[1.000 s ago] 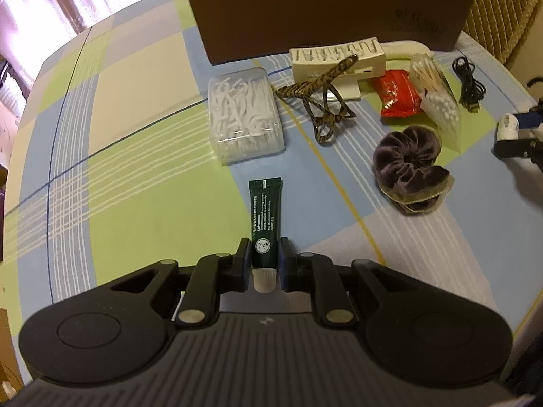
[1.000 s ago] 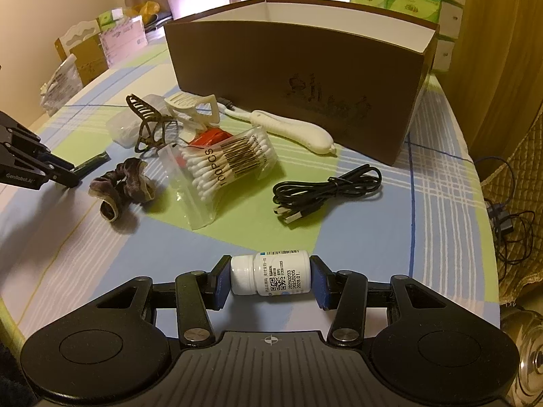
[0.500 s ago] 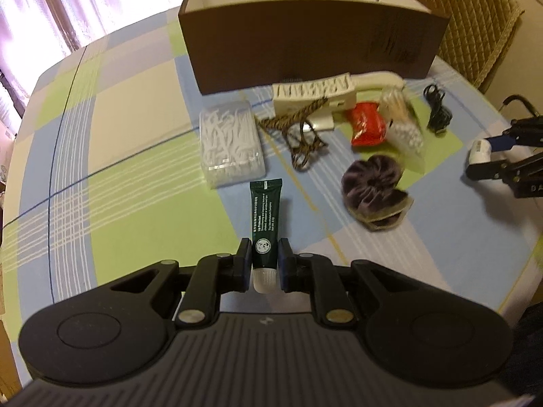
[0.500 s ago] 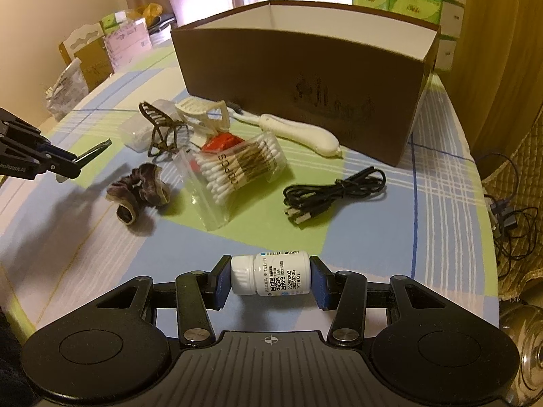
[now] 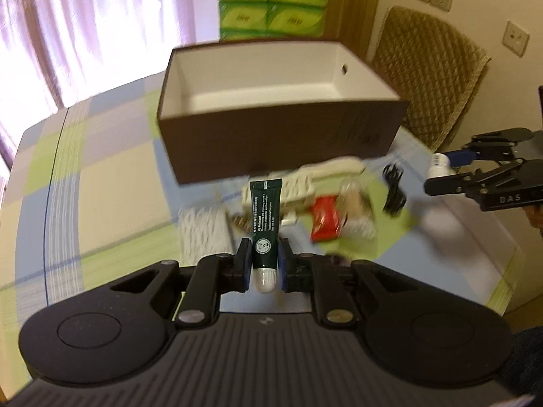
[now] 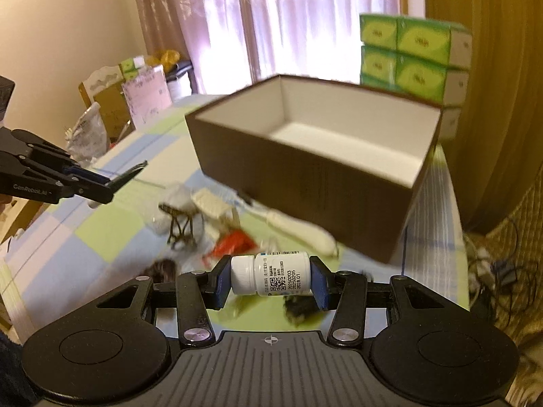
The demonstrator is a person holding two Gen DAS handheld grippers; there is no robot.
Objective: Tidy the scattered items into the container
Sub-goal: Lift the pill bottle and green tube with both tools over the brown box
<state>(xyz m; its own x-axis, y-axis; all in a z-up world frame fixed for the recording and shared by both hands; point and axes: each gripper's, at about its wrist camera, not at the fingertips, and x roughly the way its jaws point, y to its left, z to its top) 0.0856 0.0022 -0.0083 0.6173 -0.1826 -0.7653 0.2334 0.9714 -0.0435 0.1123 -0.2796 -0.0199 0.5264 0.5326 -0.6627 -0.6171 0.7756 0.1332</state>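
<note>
My left gripper (image 5: 264, 264) is shut on a dark green tube (image 5: 265, 224) with a white cap, held up in the air above the scattered items. My right gripper (image 6: 270, 278) is shut on a small white pill bottle (image 6: 271, 278) lying sideways between the pads. The brown box (image 5: 281, 142) with a white inside stands open and empty ahead of both grippers (image 6: 305, 183). On the cloth before it lie a red packet (image 5: 325, 218), a white comb (image 5: 305, 183), a floss-pick box (image 5: 203, 230), a black cable (image 5: 393, 190), a claw clip (image 6: 180, 227) and a white handle (image 6: 298, 230).
The checked tablecloth (image 5: 101, 183) covers the table. Stacked green tissue boxes (image 5: 271, 3) stand behind the box. A quilted chair (image 5: 434, 78) is at the right. Bags and cartons (image 6: 135, 101) crowd the far left in the right wrist view.
Both grippers have risen well above the table with their items, so the box's open inside now shows. The scattered items have dropped lower and blurred.
</note>
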